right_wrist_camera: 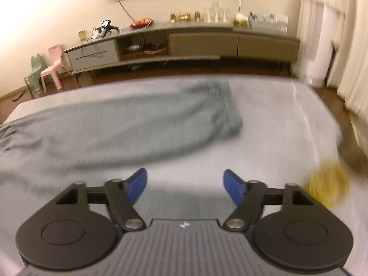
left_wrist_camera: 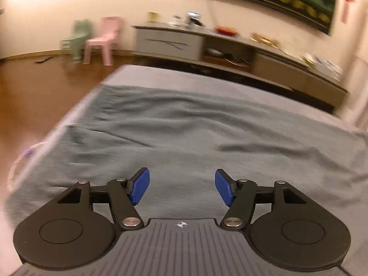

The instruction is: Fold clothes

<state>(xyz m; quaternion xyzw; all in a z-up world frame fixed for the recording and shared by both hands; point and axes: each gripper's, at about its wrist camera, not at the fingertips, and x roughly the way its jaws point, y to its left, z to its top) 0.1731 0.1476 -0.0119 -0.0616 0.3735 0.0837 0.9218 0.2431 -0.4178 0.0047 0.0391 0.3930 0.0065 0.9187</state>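
Here the left gripper (left_wrist_camera: 182, 187) hangs low over a grey-green garment (left_wrist_camera: 184, 133), blue pads (left_wrist_camera: 139, 186) spread wide and holding nothing. The garment lies flat and wrinkled across a grey-covered surface (left_wrist_camera: 161, 73). Further right, the right gripper (right_wrist_camera: 185, 186) hovers over bare cover (right_wrist_camera: 276, 126) — fingers likewise parted, empty — with the garment's hemmed end (right_wrist_camera: 226, 108) ahead and to its left. Behind, a long cabinet's (right_wrist_camera: 202, 43) open shelf holds blurred items.

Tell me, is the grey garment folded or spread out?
Spread out: the garment lies flat along the bed, its hem end unfolded.
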